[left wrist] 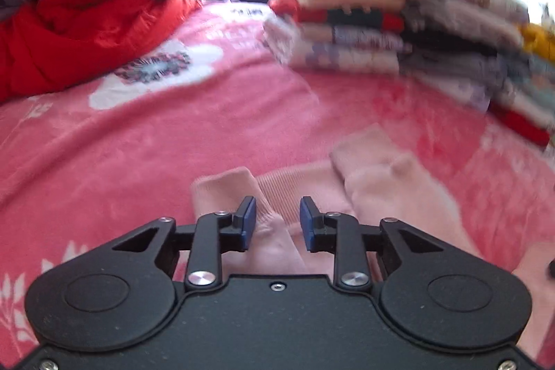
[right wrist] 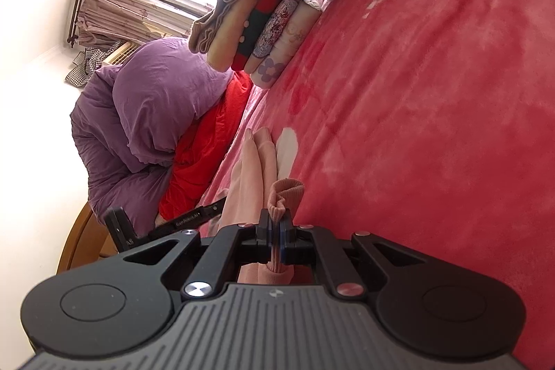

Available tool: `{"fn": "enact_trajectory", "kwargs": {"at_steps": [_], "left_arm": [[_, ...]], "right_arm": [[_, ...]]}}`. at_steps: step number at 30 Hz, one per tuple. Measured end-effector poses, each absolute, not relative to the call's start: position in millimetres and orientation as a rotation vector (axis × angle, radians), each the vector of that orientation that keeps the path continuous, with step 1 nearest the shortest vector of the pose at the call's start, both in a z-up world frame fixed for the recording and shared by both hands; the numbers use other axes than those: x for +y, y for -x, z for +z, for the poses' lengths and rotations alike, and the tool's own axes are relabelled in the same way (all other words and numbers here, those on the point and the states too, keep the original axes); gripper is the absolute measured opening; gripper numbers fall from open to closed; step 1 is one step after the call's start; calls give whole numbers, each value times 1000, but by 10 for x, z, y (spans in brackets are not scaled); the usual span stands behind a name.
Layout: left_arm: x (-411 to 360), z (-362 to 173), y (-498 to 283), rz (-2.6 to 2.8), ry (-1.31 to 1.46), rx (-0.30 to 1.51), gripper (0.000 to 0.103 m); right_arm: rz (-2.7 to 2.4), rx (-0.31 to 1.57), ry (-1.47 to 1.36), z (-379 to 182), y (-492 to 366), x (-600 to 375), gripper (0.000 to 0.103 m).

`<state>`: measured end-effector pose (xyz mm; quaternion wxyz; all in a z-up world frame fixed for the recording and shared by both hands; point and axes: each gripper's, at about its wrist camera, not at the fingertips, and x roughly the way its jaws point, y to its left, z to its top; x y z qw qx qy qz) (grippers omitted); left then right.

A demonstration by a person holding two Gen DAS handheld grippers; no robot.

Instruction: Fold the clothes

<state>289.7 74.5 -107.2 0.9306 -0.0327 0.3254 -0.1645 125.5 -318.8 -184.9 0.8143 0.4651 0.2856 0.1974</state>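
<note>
Garment (left wrist: pixel 388 182): a pale pink knit piece with ribbed cuffs, lying on the blanket (left wrist: pixel 173 144) (red-pink plush with white flower print) that covers the bed, in front of both grippers. Behind it, at the far side, a stack (left wrist: pixel 381 30) of folded clothes rests on the blanket; at the left lie a purple quilt (right wrist: pixel 149 103) and, under it, a red quilt (left wrist: pixel 69 37). Left gripper (left wrist: pixel 278 221): jaws parted by a clear gap, holding nothing, poised just above a sleeve and ribbed edge of the garment. Right gripper (right wrist: pixel 276 236): jaws closed tight on a ribbed cuff, the pinched fabric bunching above the pads and the rest trailing away across the blanket.
</note>
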Motion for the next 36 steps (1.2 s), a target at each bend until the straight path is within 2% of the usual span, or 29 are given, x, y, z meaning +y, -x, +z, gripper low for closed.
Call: {"fn": "enact_trajectory", "kwargs": {"at_steps": [5,10,17,23,29,36], "left_arm": [[998,-922,-2717,-327,95,645,27],[594,-1403,-2773,-333,-82,730,29],[556,-925,-2124,-363,-146,613,29],[451,-1446,-1854,-366,-200,724,29],[533,-1025,-1333,-353,-112,650,29],[473,-1126,-572,-359,-114,694,29]], "right_arm": [[425,590,-996,-1829,-1227,-3207,6],[432,575,-1000,-1810,-1226,-3212,6],[450,542,-959,-1724,-1219,-3122,6],[466,536,-947,-1691,-1222,-3094,6],[431,540,-967,-1751,-1188,-3109,6],[429,527,-991,-1756,-1180,-3133,6]]}}
